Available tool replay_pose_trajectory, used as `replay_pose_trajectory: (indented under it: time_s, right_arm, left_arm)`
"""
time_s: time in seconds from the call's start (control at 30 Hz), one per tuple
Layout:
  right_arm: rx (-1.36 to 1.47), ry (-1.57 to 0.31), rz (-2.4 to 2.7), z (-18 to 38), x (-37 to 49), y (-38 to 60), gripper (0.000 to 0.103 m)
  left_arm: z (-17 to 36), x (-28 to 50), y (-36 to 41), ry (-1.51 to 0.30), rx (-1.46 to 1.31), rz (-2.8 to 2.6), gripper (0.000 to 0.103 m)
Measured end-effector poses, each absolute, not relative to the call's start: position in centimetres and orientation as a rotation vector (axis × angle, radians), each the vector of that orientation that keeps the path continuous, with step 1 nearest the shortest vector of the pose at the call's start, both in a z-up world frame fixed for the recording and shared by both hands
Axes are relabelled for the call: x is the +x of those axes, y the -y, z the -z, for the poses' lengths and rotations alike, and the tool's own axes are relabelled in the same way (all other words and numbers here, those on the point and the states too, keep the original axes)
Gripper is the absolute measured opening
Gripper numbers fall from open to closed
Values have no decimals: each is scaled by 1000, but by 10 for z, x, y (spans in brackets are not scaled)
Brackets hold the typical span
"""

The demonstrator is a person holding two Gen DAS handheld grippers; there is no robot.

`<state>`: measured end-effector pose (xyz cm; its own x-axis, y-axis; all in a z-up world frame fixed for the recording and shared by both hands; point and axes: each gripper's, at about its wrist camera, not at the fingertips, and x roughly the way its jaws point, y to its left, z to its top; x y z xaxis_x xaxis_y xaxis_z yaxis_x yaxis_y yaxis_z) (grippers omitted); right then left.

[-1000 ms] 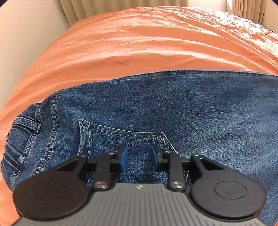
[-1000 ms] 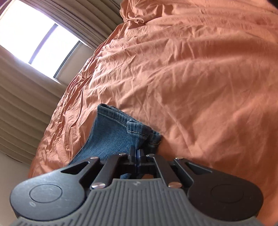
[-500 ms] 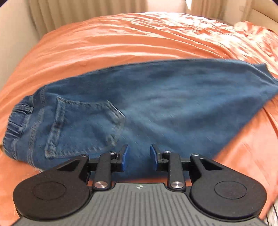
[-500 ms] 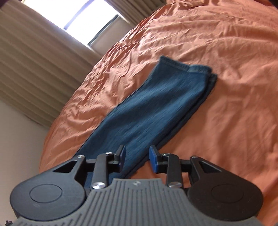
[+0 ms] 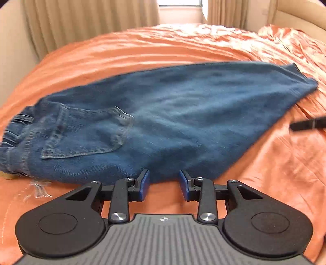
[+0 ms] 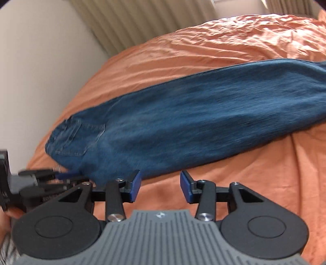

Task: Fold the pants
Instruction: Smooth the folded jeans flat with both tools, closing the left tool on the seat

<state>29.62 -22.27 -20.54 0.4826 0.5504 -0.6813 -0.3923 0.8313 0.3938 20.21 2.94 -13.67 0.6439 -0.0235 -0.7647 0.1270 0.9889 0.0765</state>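
- The blue denim jeans (image 5: pixel 163 114) lie flat on the orange bedspread (image 5: pixel 275 173), folded lengthwise with one leg over the other.
- In the left wrist view, the waistband (image 5: pixel 14 130) sits toward 9 o'clock, and the leg hems (image 5: pixel 303 81) reach toward 2 o'clock.
- A back pocket (image 5: pixel 87 132) faces up, just inward of the waistband.
- The left tongs (image 5: pixel 164 184) hang at 6 o'clock, at the near edge of the denim; their jaws are opening, with nothing pinched between the blue pads (image 5: pixel 145 184), so they are released.
- In the right wrist view, the jeans run from 9 o'clock to 3 o'clock across the bedspread.
- The right tongs (image 6: pixel 160 186) hang over bare bedspread just below the near edge of the jeans; their jaws are opening and hold nothing.
- The left tongs also show in this view at 8 o'clock, blurred, near the seat end of the jeans; contact cannot be told.
- Beige curtains (image 5: pixel 85 22) and a window (image 5: pixel 179 10) stand behind the bed at 12 o'clock.
- A pale wall (image 6: pixel 40 71) borders the bed at 10 o'clock in the right view.
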Motion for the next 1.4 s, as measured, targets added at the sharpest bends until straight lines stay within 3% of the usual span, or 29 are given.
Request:
replay_pose_trajectory:
  time_s: [0.1, 0.23, 0.53, 0.7, 0.73, 0.83, 0.93, 1.07, 1.23, 1.4]
  right_arm:
    - [60, -898, -617, 221, 283, 176, 41]
    - [-140, -818, -658, 236, 263, 119, 51]
    - [-384, -586, -637, 228, 270, 59, 49]
    - [-458, -637, -625, 240, 289, 46, 49]
    - [-458, -657, -624, 243, 291, 47, 47]
    - [-429, -664, -646, 238, 283, 50, 8]
    - [-427, -615, -644, 226, 266, 55, 4]
    - [-373, -716, -613, 239, 269, 58, 2]
    - [-280, -770, -576, 245, 273, 64, 2]
    - [-174, -852, -585, 239, 272, 85, 0]
  left_arm:
    - [138, 196, -41, -852, 113, 54, 41]
    - [137, 194, -58, -818, 76, 25, 41]
    - [140, 202, -79, -768, 4, 35, 41]
    - [140, 208, -86, -744, -51, 40, 41]
    - [140, 209, -87, -743, -58, 40, 41]
    - [139, 208, -89, -738, -69, 44, 41]
    - [138, 209, -93, -737, -106, 34, 40]
    - [140, 214, -103, -754, -183, 22, 37]
    - [157, 220, -101, -822, -102, -38, 14]
    - [158, 218, -100, -838, -88, -68, 14]
